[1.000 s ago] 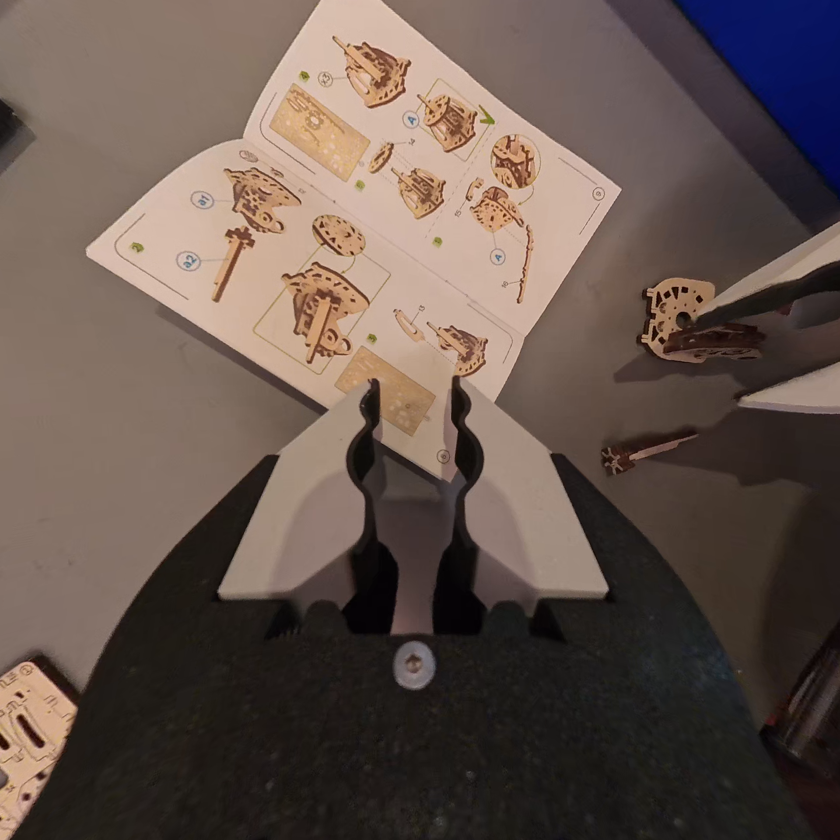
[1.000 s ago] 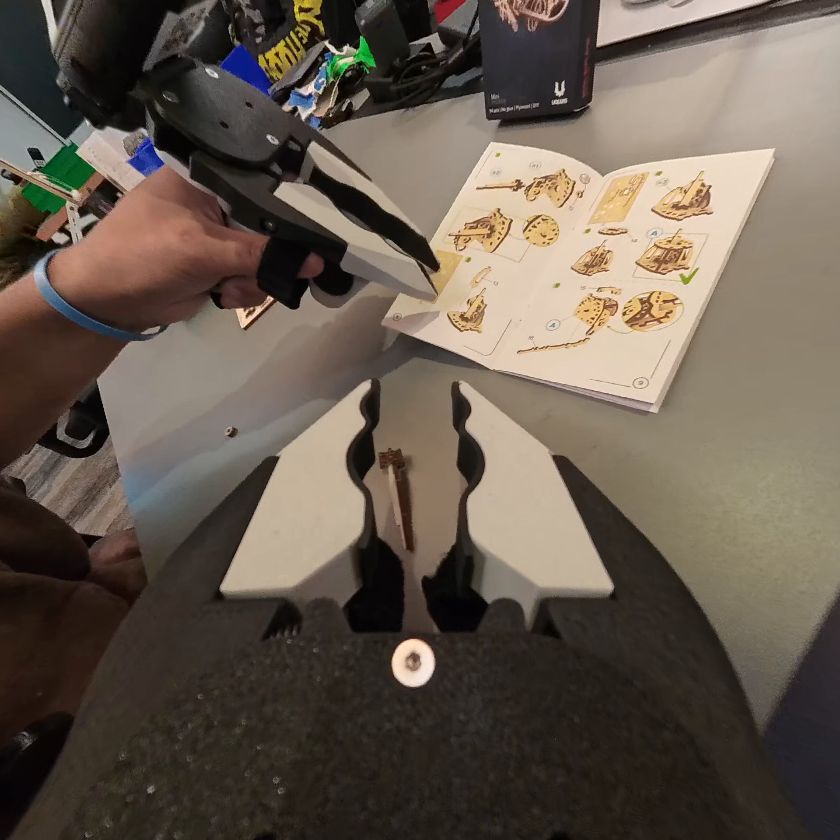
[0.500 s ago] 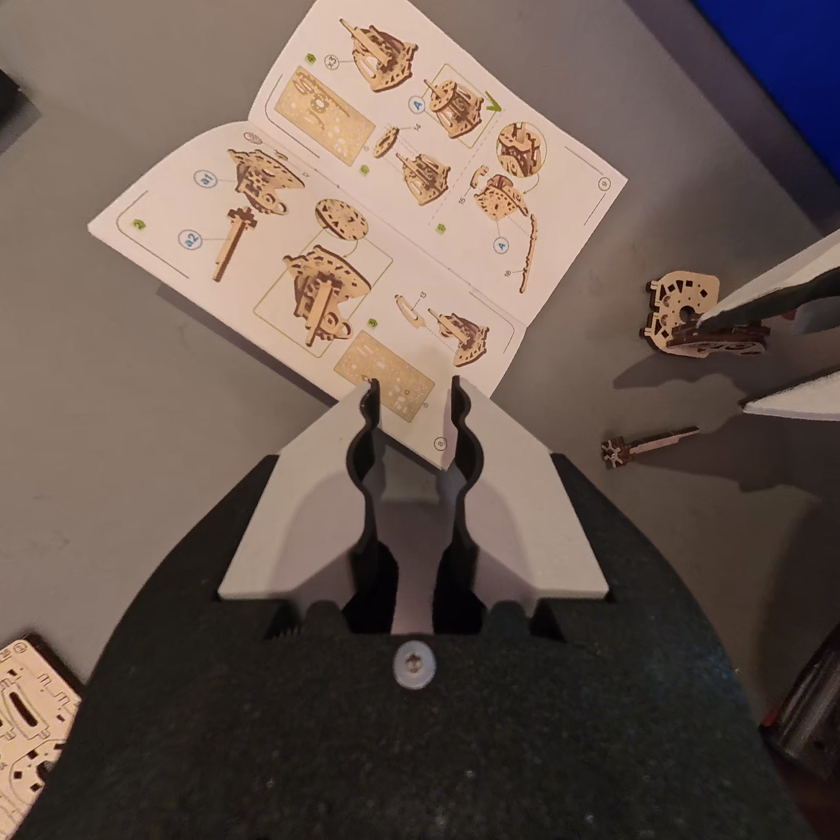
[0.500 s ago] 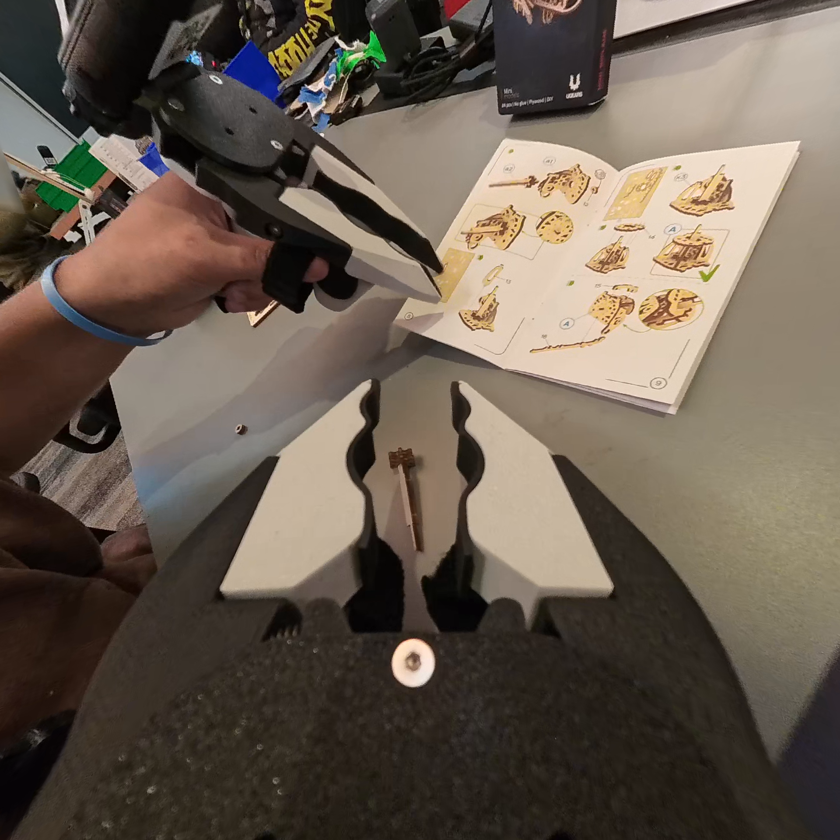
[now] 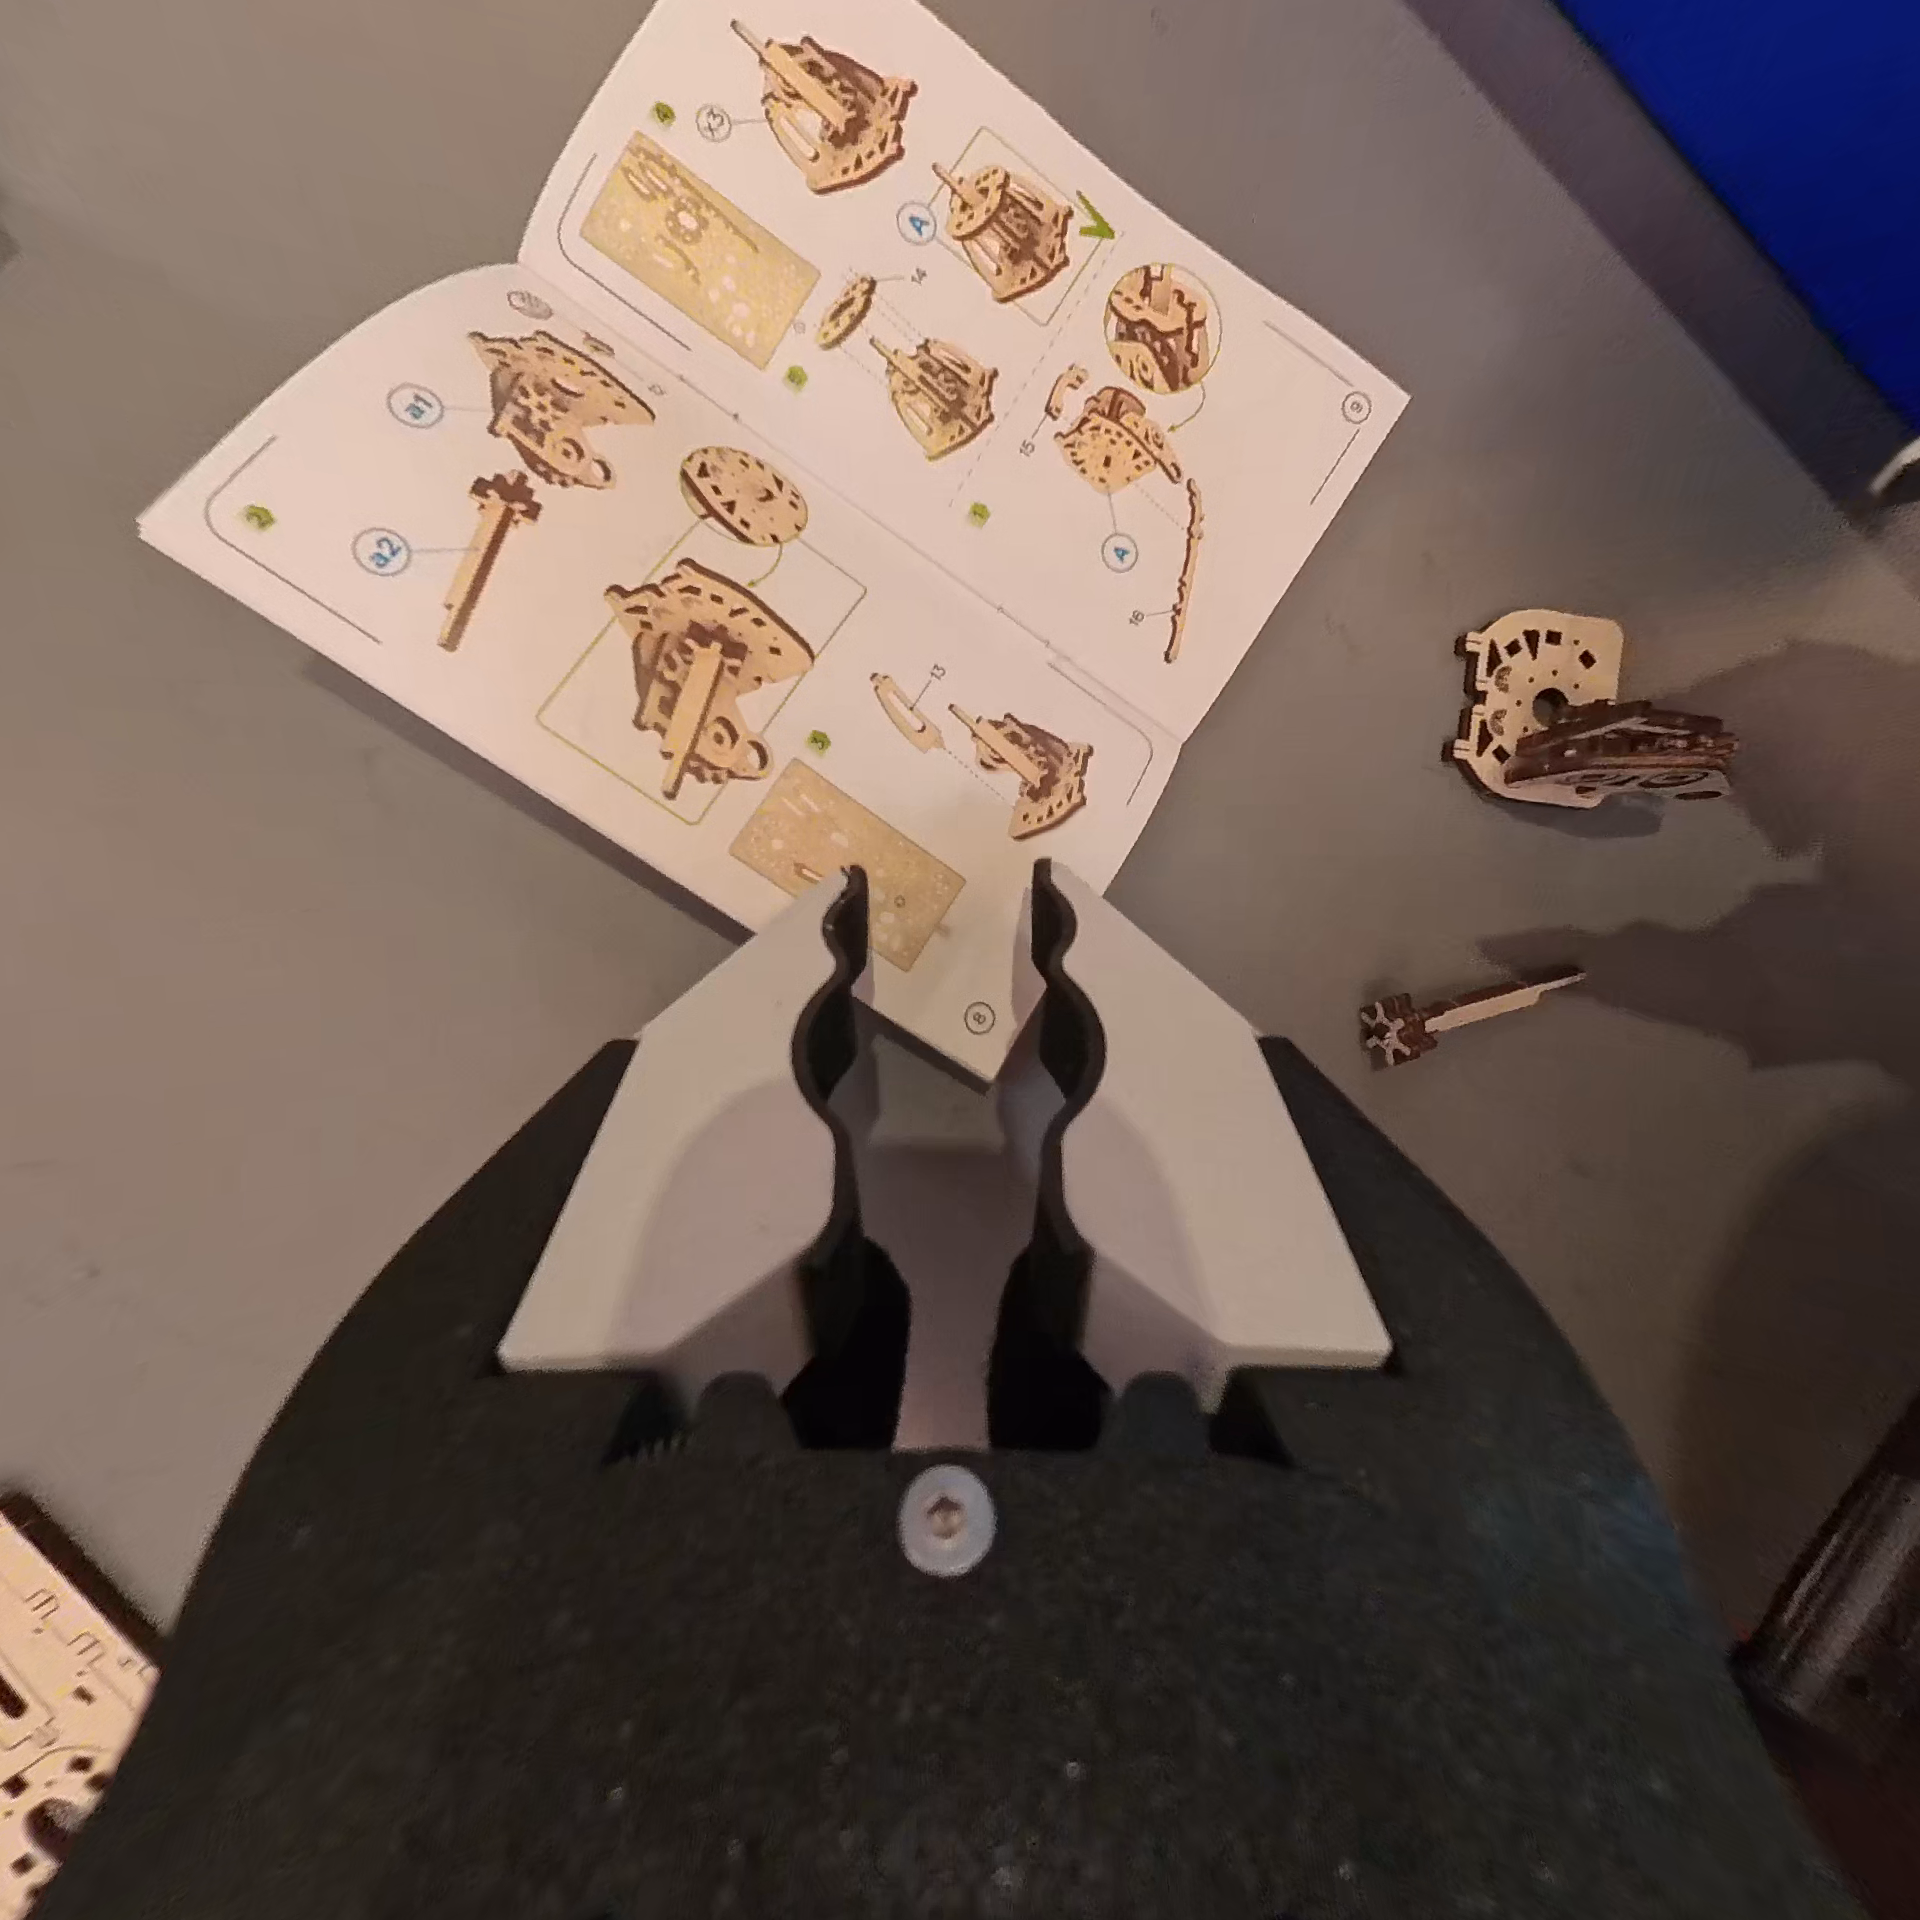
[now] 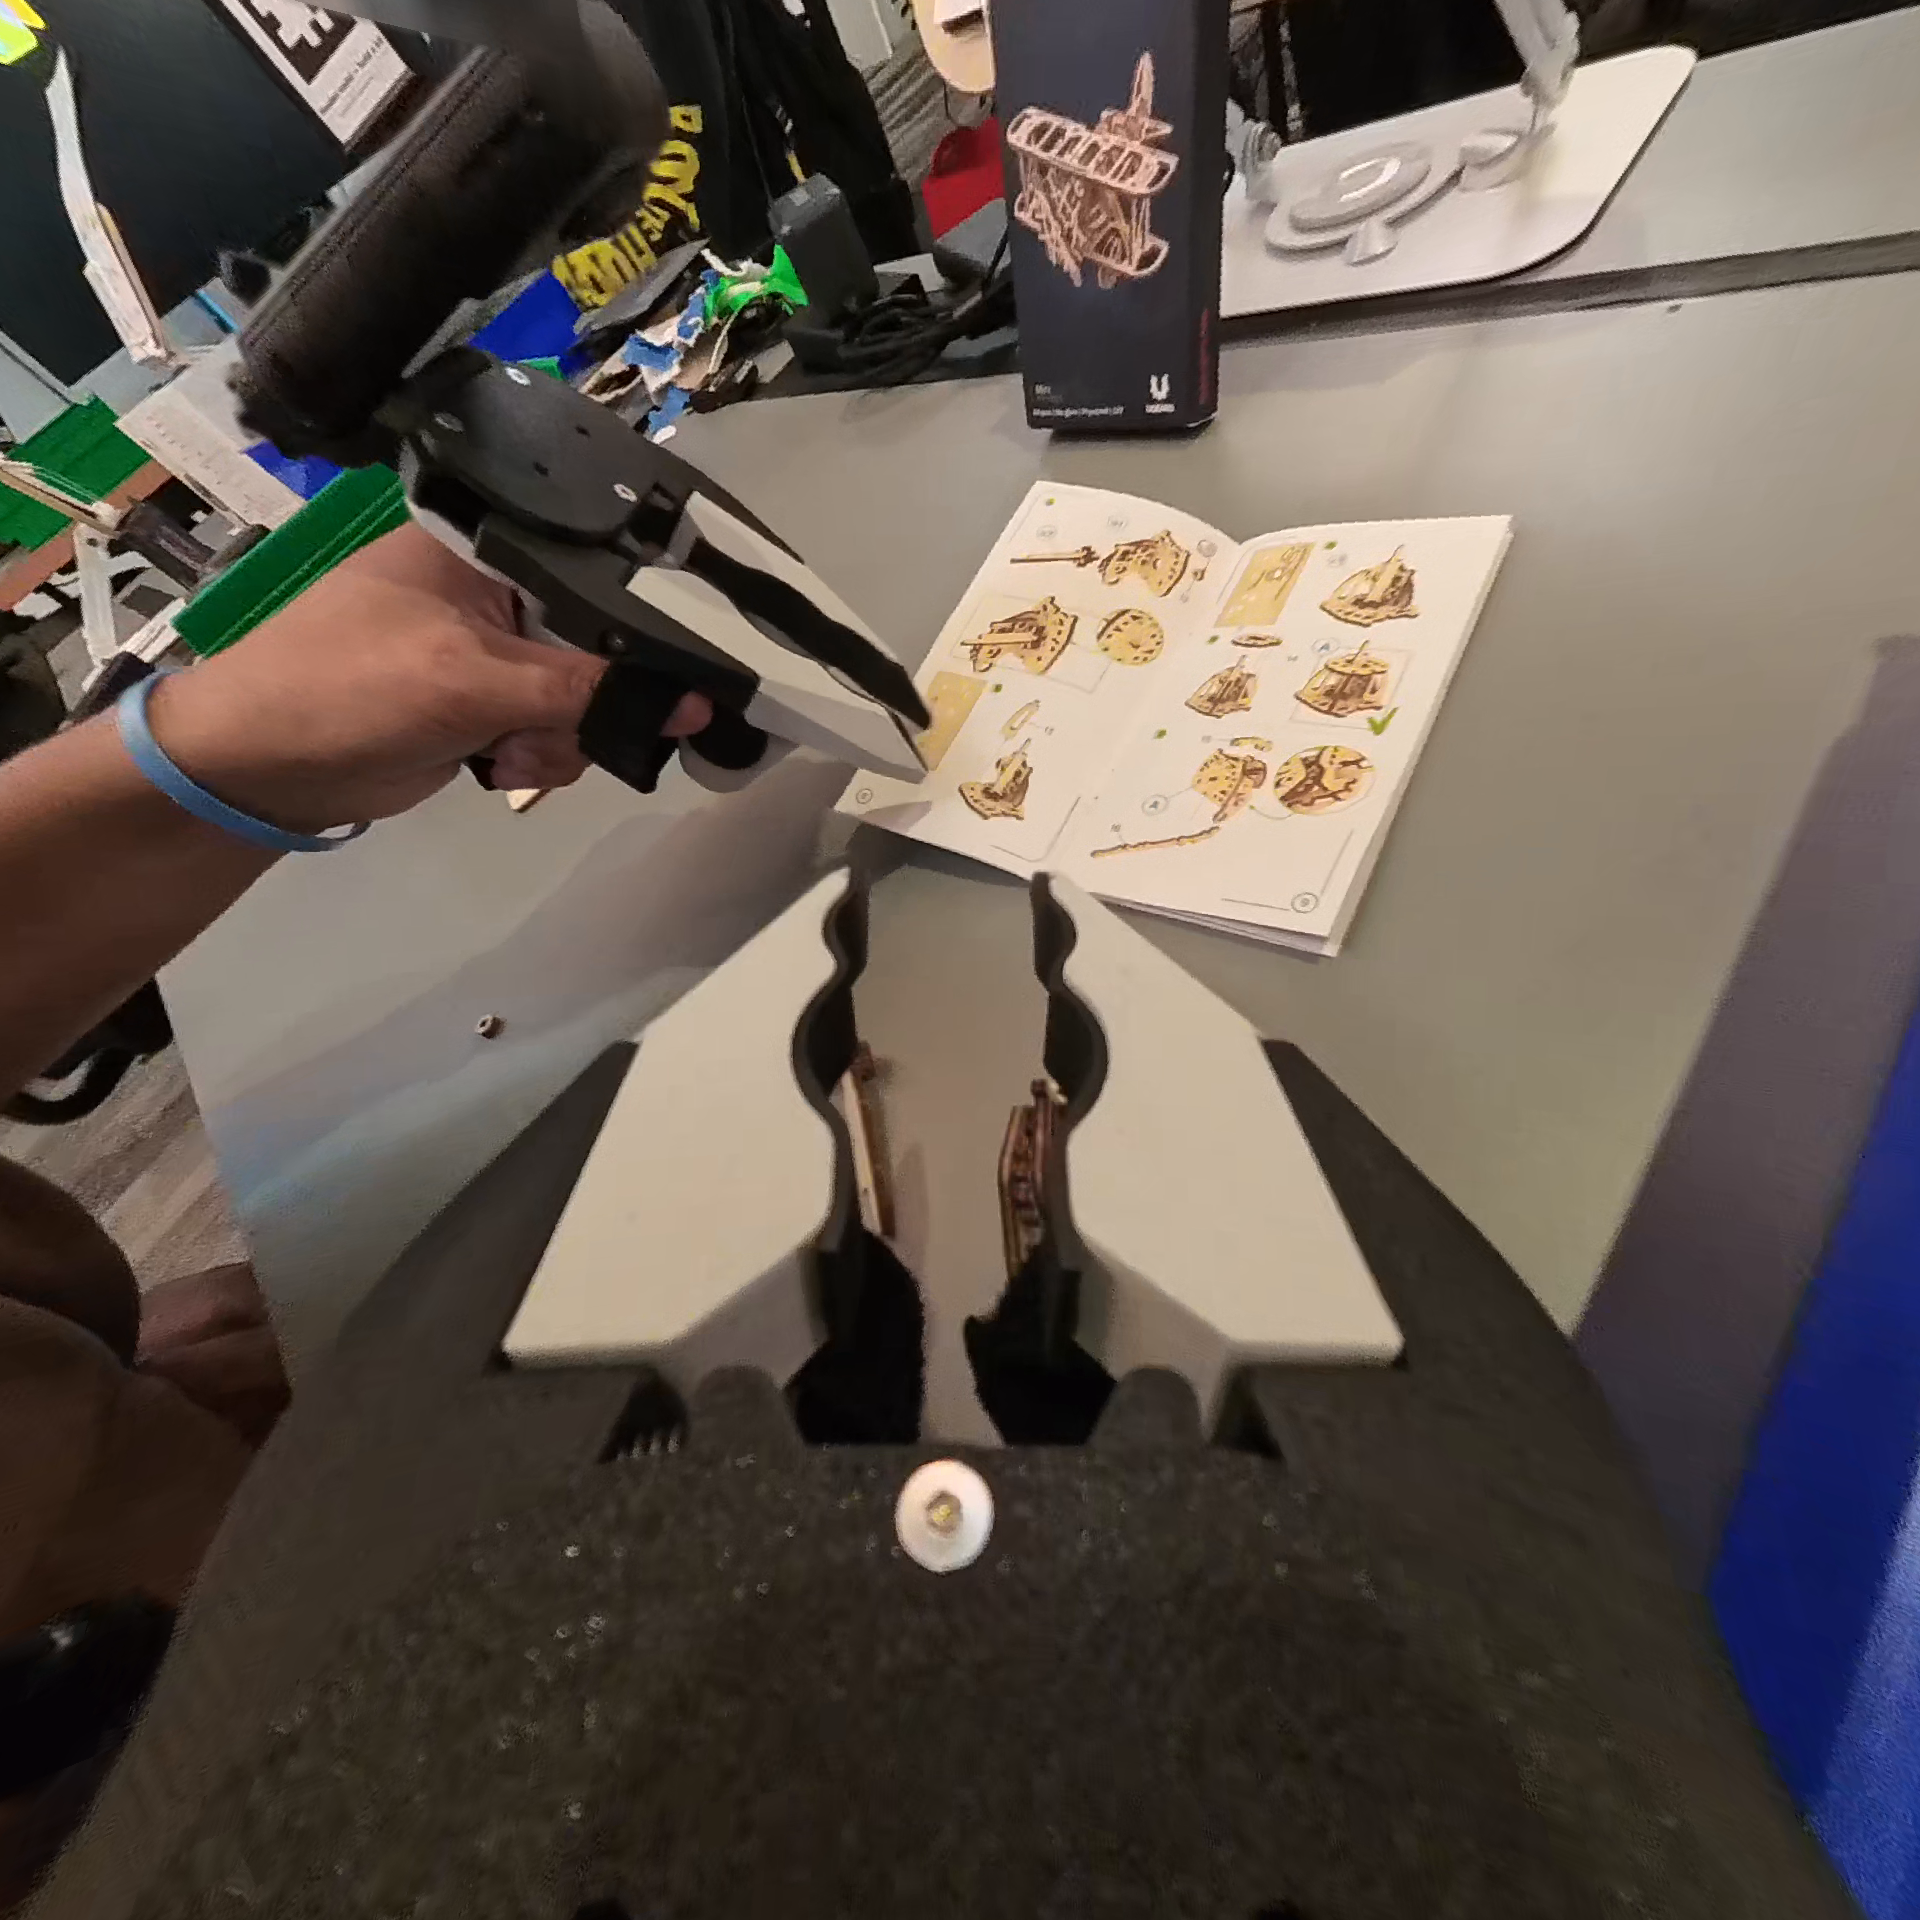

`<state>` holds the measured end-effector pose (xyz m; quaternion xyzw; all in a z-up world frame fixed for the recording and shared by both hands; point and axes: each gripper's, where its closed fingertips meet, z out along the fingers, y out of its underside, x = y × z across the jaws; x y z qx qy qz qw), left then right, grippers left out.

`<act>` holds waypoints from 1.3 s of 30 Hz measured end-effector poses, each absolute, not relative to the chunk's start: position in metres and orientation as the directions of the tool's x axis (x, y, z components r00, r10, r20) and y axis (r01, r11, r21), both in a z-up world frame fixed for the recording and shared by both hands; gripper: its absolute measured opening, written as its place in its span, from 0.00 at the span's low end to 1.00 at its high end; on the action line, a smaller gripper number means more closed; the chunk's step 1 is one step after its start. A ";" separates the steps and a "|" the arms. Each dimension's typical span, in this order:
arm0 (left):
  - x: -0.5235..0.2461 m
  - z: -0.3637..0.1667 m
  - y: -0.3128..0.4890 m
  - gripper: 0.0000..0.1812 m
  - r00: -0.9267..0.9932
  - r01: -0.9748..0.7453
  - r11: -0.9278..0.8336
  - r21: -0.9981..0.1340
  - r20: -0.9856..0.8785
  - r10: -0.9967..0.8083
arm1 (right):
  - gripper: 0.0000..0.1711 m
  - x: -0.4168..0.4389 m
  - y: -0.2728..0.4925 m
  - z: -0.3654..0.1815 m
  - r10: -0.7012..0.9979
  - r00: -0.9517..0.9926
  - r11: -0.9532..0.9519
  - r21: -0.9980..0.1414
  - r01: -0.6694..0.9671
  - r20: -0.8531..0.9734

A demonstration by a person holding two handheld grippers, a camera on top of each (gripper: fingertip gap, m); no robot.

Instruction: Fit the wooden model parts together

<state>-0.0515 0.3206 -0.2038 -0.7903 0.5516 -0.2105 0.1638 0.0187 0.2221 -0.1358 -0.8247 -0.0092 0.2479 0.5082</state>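
A partly built wooden model body point(image 5: 1558, 727) and a thin wooden axle with a star-shaped head point(image 5: 1465, 1013) lie apart on the grey table, right of my left gripper. My left gripper point(image 5: 945, 883) is open and empty, hovering over the near corner of the open instruction booklet point(image 5: 790, 468). My right gripper point(image 6: 945, 899) is open and empty above the table. Through its gap I see the axle point(image 6: 868, 1143) beside its left finger and the model body point(image 6: 1034, 1153) beside its right finger. The left gripper point(image 6: 914, 743), held in a hand, also shows there.
A dark upright box point(image 6: 1112, 208) stands behind the booklet point(image 6: 1195, 707). A wooden parts sheet point(image 5: 52, 1704) lies at the lower left. A small nut point(image 6: 486, 1027) lies on the table. The table's edge point(image 6: 1704, 1195) runs along the right. Clutter sits beyond the far-left edge. Spacing between my two grippers at the tips: around 15 cm.
My right gripper has drawn back from the model body and left the left wrist view. Both wooden parts now show between its fingers. My left gripper has barely moved.
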 end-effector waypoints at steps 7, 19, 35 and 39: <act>-0.060 -0.200 0.318 0.16 0.299 -0.783 -0.352 -0.513 0.186 -0.936 | 0.15 0.037 0.199 -0.152 0.183 0.924 -0.500 -0.841 -0.207 -0.336; -0.053 -0.196 0.307 0.16 0.291 -0.772 -0.339 -0.538 0.175 -0.940 | 0.15 0.014 0.175 -0.184 0.276 0.951 -0.602 -0.796 0.057 -0.141; -0.052 -0.192 0.302 0.16 0.289 -0.771 -0.338 -0.540 0.177 -0.941 | 0.17 0.003 0.187 -0.204 0.245 0.955 -0.666 -0.745 0.041 -0.167; -0.053 -0.194 0.302 0.16 0.289 -0.772 -0.342 -0.535 0.184 -0.940 | 0.17 -0.016 0.189 -0.196 0.274 0.929 -0.651 -0.759 -0.012 -0.249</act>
